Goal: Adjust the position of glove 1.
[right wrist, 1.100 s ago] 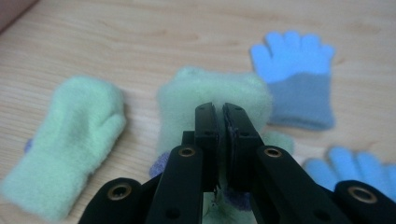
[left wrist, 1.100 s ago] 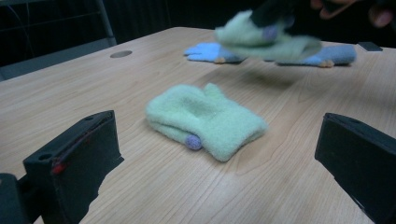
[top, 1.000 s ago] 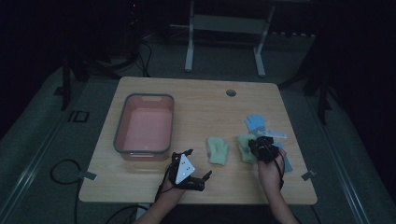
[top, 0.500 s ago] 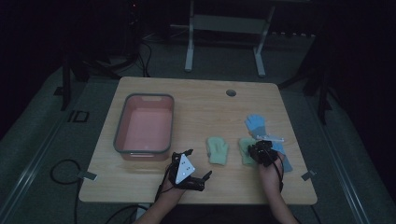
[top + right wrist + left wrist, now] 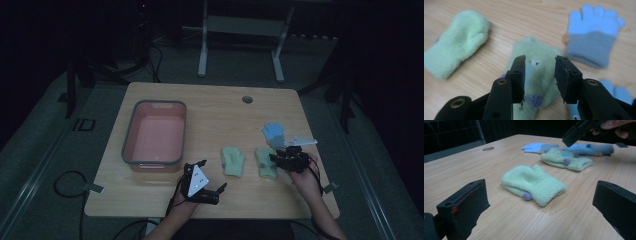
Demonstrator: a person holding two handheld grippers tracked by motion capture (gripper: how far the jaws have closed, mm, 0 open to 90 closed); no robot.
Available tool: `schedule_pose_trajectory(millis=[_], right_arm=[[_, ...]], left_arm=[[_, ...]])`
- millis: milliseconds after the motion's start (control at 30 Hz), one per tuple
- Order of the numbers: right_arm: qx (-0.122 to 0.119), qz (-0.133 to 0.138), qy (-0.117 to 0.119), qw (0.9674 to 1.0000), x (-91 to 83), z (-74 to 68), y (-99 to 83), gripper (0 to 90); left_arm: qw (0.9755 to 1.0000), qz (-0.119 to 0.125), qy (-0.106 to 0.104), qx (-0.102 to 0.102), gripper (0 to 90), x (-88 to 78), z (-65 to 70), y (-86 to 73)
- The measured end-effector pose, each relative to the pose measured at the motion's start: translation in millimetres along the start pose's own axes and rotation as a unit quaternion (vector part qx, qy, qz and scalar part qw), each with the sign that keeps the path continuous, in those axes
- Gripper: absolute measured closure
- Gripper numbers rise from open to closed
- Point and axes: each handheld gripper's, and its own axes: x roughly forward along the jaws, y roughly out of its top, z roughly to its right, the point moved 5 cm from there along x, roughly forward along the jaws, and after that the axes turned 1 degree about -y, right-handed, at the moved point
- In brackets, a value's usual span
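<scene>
Item one, the right tool (image 5: 278, 157): I have it hovering low over the second green mitten (image 5: 266, 163), the one with the small eyes and purple dot, which lies flat on the bench (image 5: 210, 107) right of centre. Its jaws have just been opening and now stand partly apart; in the right gripper view the mitten (image 5: 537, 75) lies beneath the gap between them, not pinched, so I hold nothing there. Item two, the first green mitten (image 5: 232, 161): flat on the bench just left of the other, apart from it, and well in front of my left tool in the left gripper view (image 5: 534, 185). Item three, the left tool (image 5: 210, 176): resting near the front edge of the bench, jaws wide, nothing between them. Item four, the blue gloves: one blue glove (image 5: 274, 132) lies just behind the second mitten, a further blue one (image 5: 590, 148) beside it, partly hidden by my right hand. Item five, the pink tub (image 5: 154, 138): on the left half of the bench, empty as far as I can see, well apart from all the knitwear. Step in hand, as I judge it: the right tool is loose above the eyed mitten, either freshly released or lining up a grip. Next move, in my judgement: lower the jaws over the mitten's thick middle, close on the fleece, lift clear of the blue glove touching its far edge, and carry it left, likely toward its partner or the tub.
</scene>
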Motion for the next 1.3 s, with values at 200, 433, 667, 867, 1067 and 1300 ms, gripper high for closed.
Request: schedule_pose_trajectory(millis=[200,433,667,867,1067,1300], right_arm=[[-0.056,-0.014,0.041,0.9975,-1.8,5.1,1.5,60.1],[-0.057,-0.036,0.049,0.9966,10.1,3.2,-6.1,61.9],[-0.055,-0.049,0.036,0.9966,24.3,-0.9,-18.8,64.5],[-0.040,-0.042,0.032,0.9978,25.6,-4.9,-20.9,78.4],[-0.019,-0.026,-0.001,0.9995,20.9,-13.1,-17.8,83.1],[-0.004,0.010,-0.023,0.9997,-2.3,-22.3,10.3,83.1]], left_arm=[[1.0000,0.002,0.001,0.000,0.0,-0.3,0.1,0.0],[1.0000,0.002,0.002,-0.003,0.0,-0.6,-0.4,0.0],[1.0000,0.004,0.002,-0.001,0.0,-0.7,0.2,0.0],[1.0000,0.006,0.002,-0.008,0.0,-1.1,-1.4,-0.1],[1.0000,0.005,0.003,-0.007,0.0,-0.9,-1.2,-0.1],[0.9999,0.005,0.006,-0.009,0.0,-1.1,-1.7,-0.1]])
